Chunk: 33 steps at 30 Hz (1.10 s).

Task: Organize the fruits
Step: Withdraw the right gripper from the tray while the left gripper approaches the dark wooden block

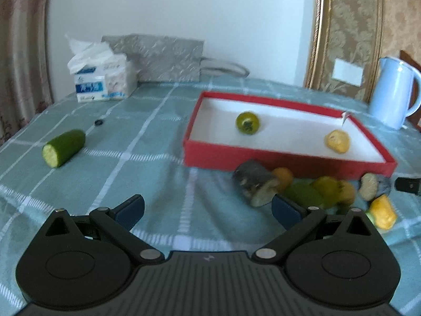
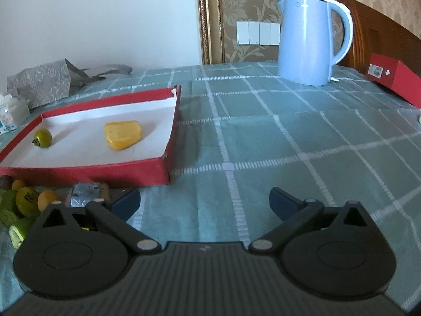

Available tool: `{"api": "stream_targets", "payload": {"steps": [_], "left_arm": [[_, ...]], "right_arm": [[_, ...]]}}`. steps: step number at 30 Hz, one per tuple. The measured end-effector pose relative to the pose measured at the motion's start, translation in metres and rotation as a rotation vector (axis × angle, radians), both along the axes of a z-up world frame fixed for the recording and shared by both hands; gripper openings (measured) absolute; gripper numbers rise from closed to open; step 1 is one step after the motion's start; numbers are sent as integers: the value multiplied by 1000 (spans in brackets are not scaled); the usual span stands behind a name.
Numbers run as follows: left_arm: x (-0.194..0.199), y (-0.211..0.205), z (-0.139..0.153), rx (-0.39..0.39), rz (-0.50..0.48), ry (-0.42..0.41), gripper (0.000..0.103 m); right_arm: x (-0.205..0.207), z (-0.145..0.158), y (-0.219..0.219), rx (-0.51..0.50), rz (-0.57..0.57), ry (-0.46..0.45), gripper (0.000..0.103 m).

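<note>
I observe both my left tool (image 1: 208, 209) and right tool (image 2: 205, 202) spread wide, empty; shallow red cardboard tray (image 1: 263, 158) holds a green round fruit (image 1: 247, 122) and yellow chunk (image 1: 337, 141) on the checked surface (image 2: 263, 144)

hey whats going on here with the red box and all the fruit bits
A person is sorting fruit into a red box with a handheld gripper in each hand. A green tomato and a yellow chunk already lie inside it. A pile of fruit pieces waits on the checked tablecloth just in front of the box, and a cut cucumber lies apart. The left gripper and the right gripper are both open and hold nothing.
</note>
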<state>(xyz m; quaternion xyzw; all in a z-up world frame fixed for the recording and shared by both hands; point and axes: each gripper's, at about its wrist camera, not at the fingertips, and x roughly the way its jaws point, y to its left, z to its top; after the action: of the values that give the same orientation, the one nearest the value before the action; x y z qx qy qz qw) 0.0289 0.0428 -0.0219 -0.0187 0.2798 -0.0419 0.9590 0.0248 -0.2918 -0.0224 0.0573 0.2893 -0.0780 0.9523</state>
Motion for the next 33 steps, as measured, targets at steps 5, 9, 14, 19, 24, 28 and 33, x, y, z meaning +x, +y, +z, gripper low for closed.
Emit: {"api": "stream_targets", "payload": {"steps": [5,9,14,19,24,28,33], "left_arm": [[14,-22,-3,114,47,29,103],[22,-27,-5,116,30,62,103],[35,-27,-6,106,36,87,103],[45,-24,-8,87,21,103,103],[44,-25,-8,145,-41,67,103],[47,-23,-7,193,-133,32,103],[55,-12,-8,123,-181,64,102]], "right_arm": [[0,0,3,-2,10,1,103],[0,0,4,-3,20,3,103],[1,-2,6,-12,35,12,103],[2,-3,9,-26,40,21,103],[3,-5,8,-27,36,31,103],[4,-5,10,-33,41,36,103],[5,-6,10,-34,42,40,103]]}}
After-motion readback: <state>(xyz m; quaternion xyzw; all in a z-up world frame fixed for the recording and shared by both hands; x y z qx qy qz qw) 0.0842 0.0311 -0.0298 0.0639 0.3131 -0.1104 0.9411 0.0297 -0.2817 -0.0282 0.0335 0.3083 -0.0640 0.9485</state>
